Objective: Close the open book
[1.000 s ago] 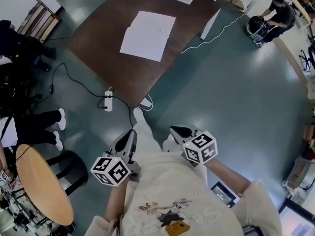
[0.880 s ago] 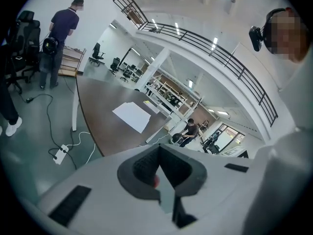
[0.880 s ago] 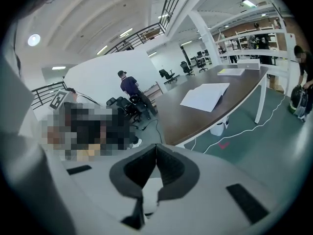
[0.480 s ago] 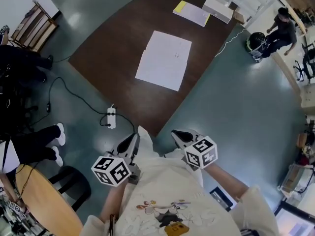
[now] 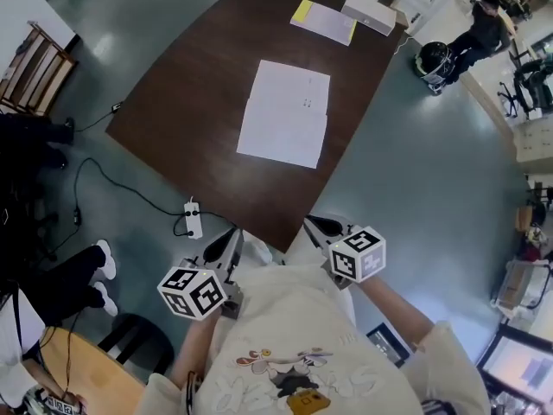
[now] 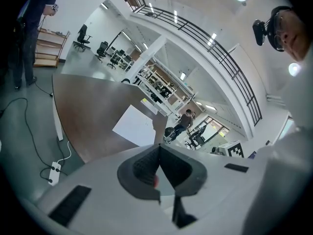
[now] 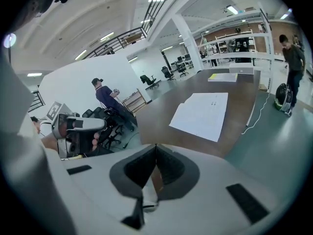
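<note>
both jaw pairs pressed together, nothing between them: left hand-held gripper (image 5: 232, 237) and right hand-held gripper (image 5: 316, 226) hung just short of the near corner of the dark brown wooden desk (image 5: 194, 85). the white open book (image 5: 285, 115) lay flat mid-desk, pages up, well apart from both. closing looked not yet begun.

risks: shut tips cannot pinch a cover, and a shove could slide the book across the smooth desk or crease a page. white power strip (image 5: 192, 220) and black cable (image 5: 130, 193) lay on the floor (image 5: 415, 171) beside the desk's near corner, a likely snag for feet.

room: desk bare around the book, which sat nearer the desk's right-hand edge. yellow-and-white papers (image 5: 321, 21) and white box (image 5: 369, 12) only at the desk's far end.
</note>
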### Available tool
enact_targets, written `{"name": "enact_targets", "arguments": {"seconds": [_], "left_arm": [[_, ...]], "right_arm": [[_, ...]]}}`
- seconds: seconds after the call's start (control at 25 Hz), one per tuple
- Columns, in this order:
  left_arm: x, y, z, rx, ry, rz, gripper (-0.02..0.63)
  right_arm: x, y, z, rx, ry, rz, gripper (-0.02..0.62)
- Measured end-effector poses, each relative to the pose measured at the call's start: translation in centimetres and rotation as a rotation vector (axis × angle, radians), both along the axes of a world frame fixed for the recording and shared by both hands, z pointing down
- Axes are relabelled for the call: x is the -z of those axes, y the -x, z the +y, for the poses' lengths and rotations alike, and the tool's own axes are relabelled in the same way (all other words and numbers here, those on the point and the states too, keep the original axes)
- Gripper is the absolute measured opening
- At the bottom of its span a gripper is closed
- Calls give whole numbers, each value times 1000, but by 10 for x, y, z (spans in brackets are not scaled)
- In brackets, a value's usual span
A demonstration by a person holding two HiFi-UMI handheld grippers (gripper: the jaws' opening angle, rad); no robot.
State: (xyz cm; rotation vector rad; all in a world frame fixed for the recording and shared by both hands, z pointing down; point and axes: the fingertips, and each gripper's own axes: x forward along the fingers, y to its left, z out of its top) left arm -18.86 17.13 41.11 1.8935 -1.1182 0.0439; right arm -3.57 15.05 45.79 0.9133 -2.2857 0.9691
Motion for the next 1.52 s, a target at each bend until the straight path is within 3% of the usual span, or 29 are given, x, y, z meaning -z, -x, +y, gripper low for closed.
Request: {"name": "enact_targets", "arguments": {"seconds": [0.4, 0.6, 0.76, 1.08, 1.52], "left_arm": [[-2, -32, -47, -88, -33, -9, 6], [-2, -46, -77, -98, -31, -26, 6], [-3, -61, -92, -104, -11, -36, 6], [-20, -63, -121, -29, 70, -41, 6], [-42, -82, -149, -47, 131, -66, 6]], "right_arm": [[-29, -37, -52, -106, 39, 6, 6], [-59, -62, -82, -138, 110, 8, 10], [-83, -76, -103, -151, 182, -22, 91], [-142, -85, -161, -155, 248, -35, 124], [-183, -91, -201, -188, 328, -132, 170]]}}
